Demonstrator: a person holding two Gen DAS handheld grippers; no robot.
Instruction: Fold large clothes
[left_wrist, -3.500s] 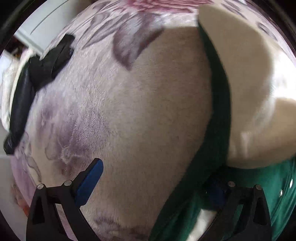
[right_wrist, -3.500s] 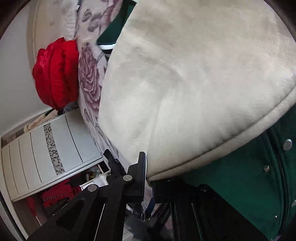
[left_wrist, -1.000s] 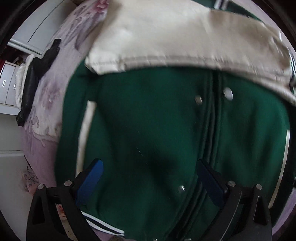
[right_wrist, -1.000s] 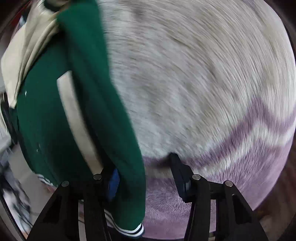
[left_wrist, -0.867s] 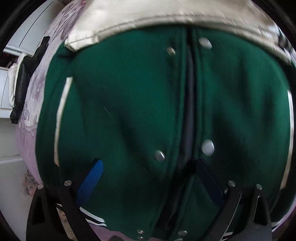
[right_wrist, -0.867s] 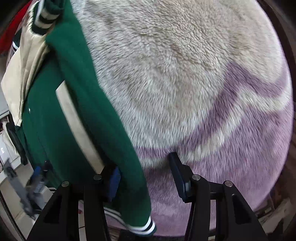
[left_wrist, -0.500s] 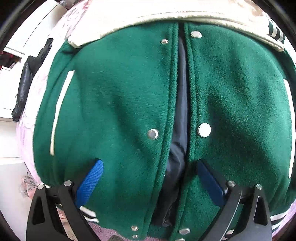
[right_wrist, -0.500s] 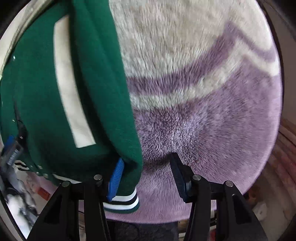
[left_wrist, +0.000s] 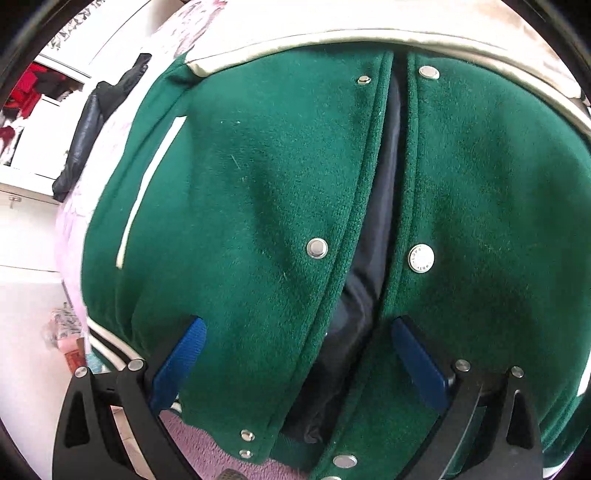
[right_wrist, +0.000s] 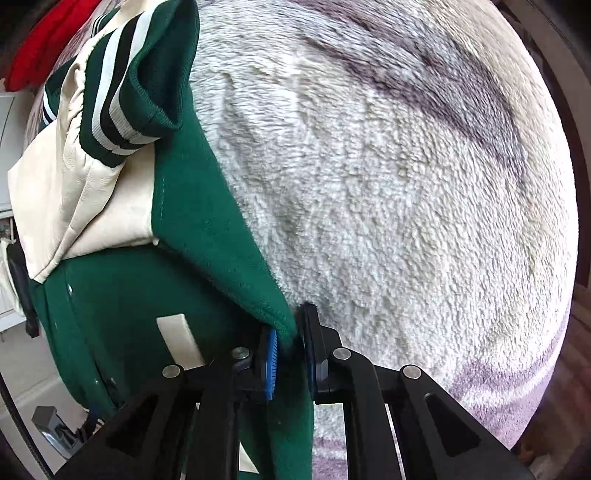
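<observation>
Since a second ago the right gripper (right_wrist: 290, 354) has closed — pinching the green jacket's (right_wrist: 207, 229) side edge. Left gripper (left_wrist: 295, 354) hovers spread over the jacket's snap front (left_wrist: 258, 206) — nothing held.

One green varsity jacket (left_wrist: 258, 192), two grippers, left gripper (left_wrist: 295, 354) and right gripper (right_wrist: 290, 354), one fleece blanket (right_wrist: 406, 192), one black garment (left_wrist: 88, 125), one red garment (right_wrist: 40, 40)

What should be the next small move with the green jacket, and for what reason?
Probably close the left gripper, which is open over the green jacket near its hem. The right gripper is already shut on the jacket's side edge, so a second grip would allow folding it on the blanket.
</observation>
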